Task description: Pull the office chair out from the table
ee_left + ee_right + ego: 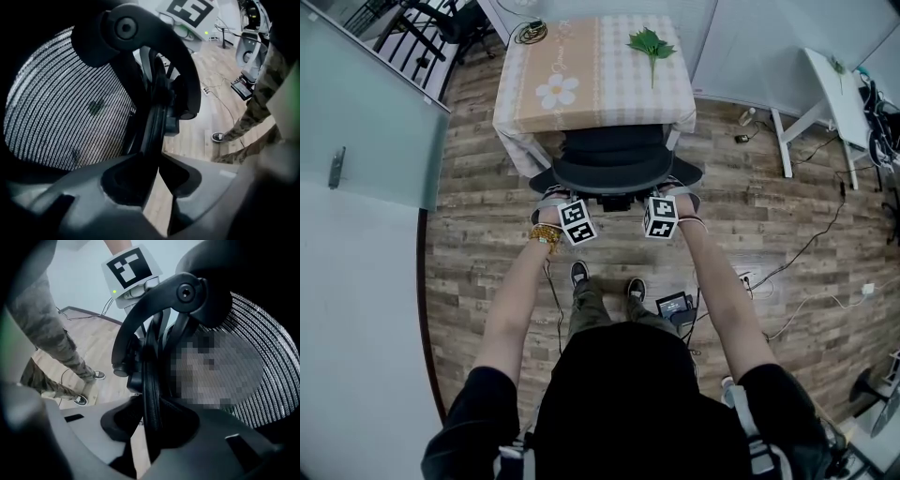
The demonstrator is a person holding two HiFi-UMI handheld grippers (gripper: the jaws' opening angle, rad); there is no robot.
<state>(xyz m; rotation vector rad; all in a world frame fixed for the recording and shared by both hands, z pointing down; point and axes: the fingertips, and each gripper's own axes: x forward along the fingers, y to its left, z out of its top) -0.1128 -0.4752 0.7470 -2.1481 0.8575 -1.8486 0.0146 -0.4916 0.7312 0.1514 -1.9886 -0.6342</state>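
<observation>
Between the jaws of the left gripper (157, 161), the black rim of the chair (61, 103) back is clamped, and the mesh is seen to the left of the grip in that gripper's view. The right gripper (150, 416) is likewise closed on the rim at the opposite edge of the back, with the mesh seen to its right. In the head view the two grippers are held apart, one at each side of the backrest, and are pointed downward. Each is carried at the end of an outstretched bare arm, and a beaded band (546, 234) is worn on the left wrist. The chair is tucked against the near edge of the table (581, 56), with its back turned toward the person and its front part hidden beneath the overhanging checked cloth (534, 141). A sprig of green leaves (652, 44) is laid on the far right part of the tabletop. Everything is set on a wood-plank floor (487, 216), across which dark cables (806, 248) are trailed at the right. The person's shoes (579, 273) are planted just behind the chair.
</observation>
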